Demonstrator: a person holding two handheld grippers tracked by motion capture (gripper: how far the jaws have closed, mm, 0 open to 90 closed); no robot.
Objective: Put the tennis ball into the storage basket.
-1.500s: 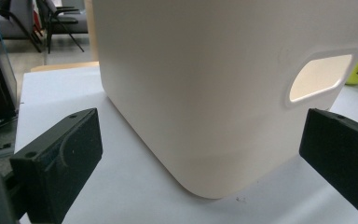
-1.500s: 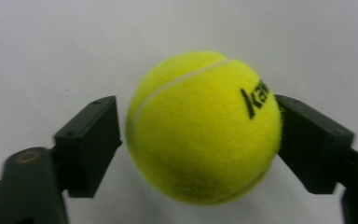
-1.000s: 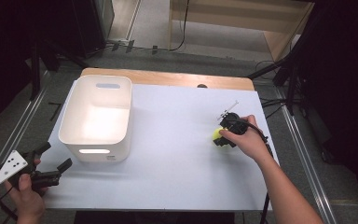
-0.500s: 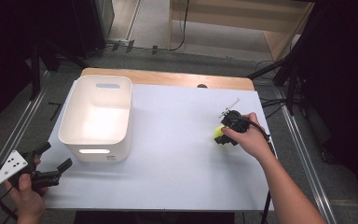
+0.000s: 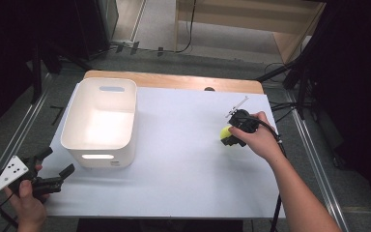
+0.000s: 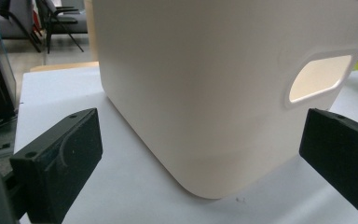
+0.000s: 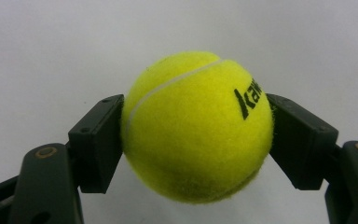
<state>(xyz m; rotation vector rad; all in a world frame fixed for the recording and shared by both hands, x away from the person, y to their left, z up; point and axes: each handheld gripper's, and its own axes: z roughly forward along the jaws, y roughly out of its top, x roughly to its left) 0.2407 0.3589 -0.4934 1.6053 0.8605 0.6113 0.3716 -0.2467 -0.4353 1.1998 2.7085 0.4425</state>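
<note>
Right gripper view: right gripper (image 7: 196, 140), jaws clamped on opposite sides of tennis ball (image 7: 198, 126), well to the right of the white bin (image 5: 101, 116). Left gripper (image 5: 53, 169), jaws wide, empty, near bin's front corner. Risk: round felt may roll out of a loose pinch. Ball has no long axis; seam runs diagonally, black lettering faces camera.

A lab (dark-curtained): white-topped table (image 5: 183, 164), floor rails (image 5: 9, 145), cables (image 5: 191, 34)
</note>
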